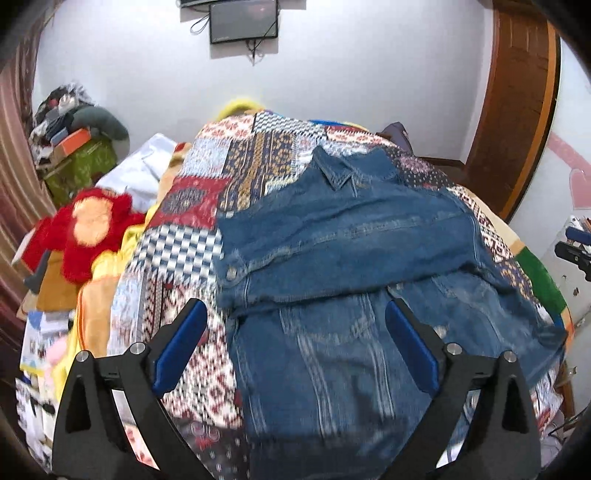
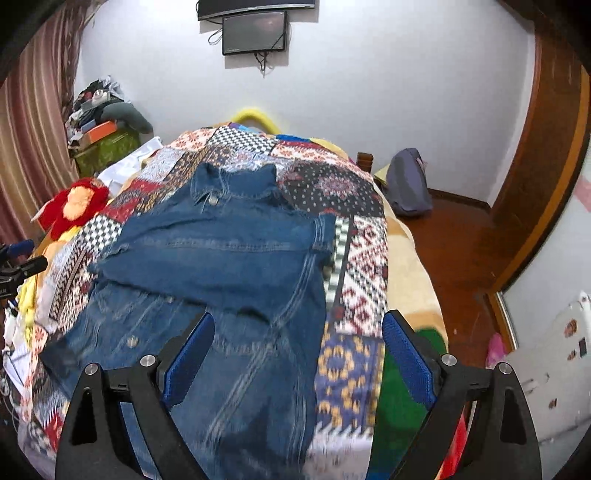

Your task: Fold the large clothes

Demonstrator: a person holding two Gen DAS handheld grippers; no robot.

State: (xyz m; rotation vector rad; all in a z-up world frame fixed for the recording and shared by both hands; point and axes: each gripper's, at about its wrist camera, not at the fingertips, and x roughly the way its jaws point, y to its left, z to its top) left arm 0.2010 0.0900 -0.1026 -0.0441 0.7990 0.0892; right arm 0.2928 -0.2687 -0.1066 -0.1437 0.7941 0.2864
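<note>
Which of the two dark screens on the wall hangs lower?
The smaller screen, with cables dangling beneath it. The wider screen sits directly above it, cut off by the picture's top edge.

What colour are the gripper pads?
Blue, on black fingers. Clearest in the right wrist view, on the right gripper; its pads stand apart, with nothing held.

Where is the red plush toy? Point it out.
The red plush toy lies at the left edge of the bed in both views, beside the patchwork quilt and left of the denim jacket.
</note>
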